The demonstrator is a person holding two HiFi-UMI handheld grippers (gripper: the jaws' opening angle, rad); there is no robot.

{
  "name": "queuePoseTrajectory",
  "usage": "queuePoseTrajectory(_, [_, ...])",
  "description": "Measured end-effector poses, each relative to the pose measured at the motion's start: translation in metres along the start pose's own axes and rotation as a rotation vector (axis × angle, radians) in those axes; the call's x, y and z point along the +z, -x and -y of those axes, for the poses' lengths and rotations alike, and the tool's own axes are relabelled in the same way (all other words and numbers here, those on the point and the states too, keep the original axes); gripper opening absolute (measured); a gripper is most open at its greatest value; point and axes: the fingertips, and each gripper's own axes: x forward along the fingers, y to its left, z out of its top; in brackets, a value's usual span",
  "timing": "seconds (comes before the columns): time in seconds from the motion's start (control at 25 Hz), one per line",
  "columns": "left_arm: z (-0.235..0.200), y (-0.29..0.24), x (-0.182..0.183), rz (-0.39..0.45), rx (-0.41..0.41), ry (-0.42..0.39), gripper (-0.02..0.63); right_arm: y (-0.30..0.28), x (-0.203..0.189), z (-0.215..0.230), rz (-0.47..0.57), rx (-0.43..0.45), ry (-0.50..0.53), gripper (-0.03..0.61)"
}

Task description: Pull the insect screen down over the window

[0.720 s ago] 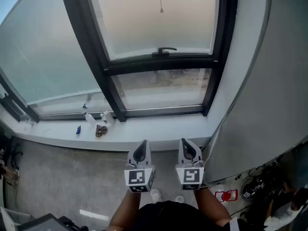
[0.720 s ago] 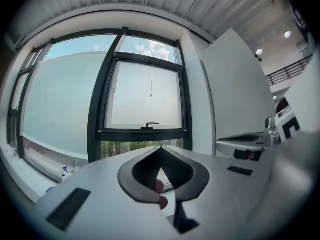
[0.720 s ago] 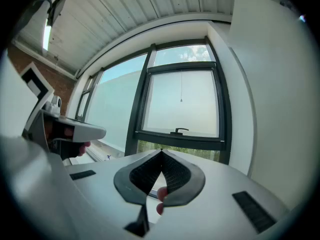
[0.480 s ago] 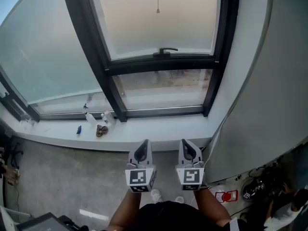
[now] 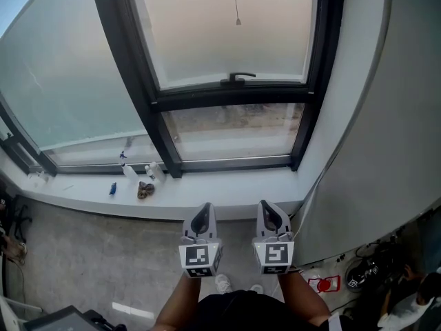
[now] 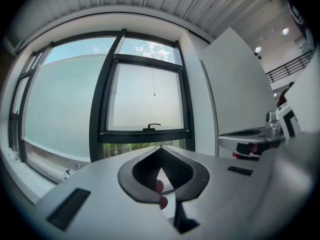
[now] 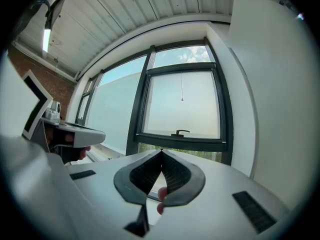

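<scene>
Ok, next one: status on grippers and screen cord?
Left gripper, right gripper: jaws shut, empty, level, short of the sill. Pull cord hangs free over the upper pane, untouched. Small clutter on the sill, off left, not in the way.

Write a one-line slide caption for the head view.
Shut and empty, the left gripper and right gripper sit side by side short of the window sill; the pull cord hangs above.

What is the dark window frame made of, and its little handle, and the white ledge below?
The window frame looks like metal with a matt black coating: slim, straight, sharp-edged bars; plastic is possible. The handle is the same matt black, probably metal too. The ledge looks smooth, white and painted; stone or board, its plain surface doesn't tell.
</scene>
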Motion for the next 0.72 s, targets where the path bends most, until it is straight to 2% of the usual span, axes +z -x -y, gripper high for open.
queuePoseTrajectory(0.08, [-0.003, -0.002, 0.002, 0.005, 0.006, 0.002, 0.002, -0.002, 0.002, 0.002, -0.006, -0.01, -0.026, 0.003])
queuePoseTrajectory(0.36, [-0.019, -0.01, 0.017, 0.022, 0.027, 0.043, 0.002, -0.015, 0.009, 0.003, 0.006, -0.025, -0.005, 0.003])
queuePoseTrajectory(0.72, [-0.036, -0.032, 0.014, 0.01, 0.009, 0.042, 0.002, -0.041, 0.005, -0.002, -0.004, -0.04, 0.001, 0.003])
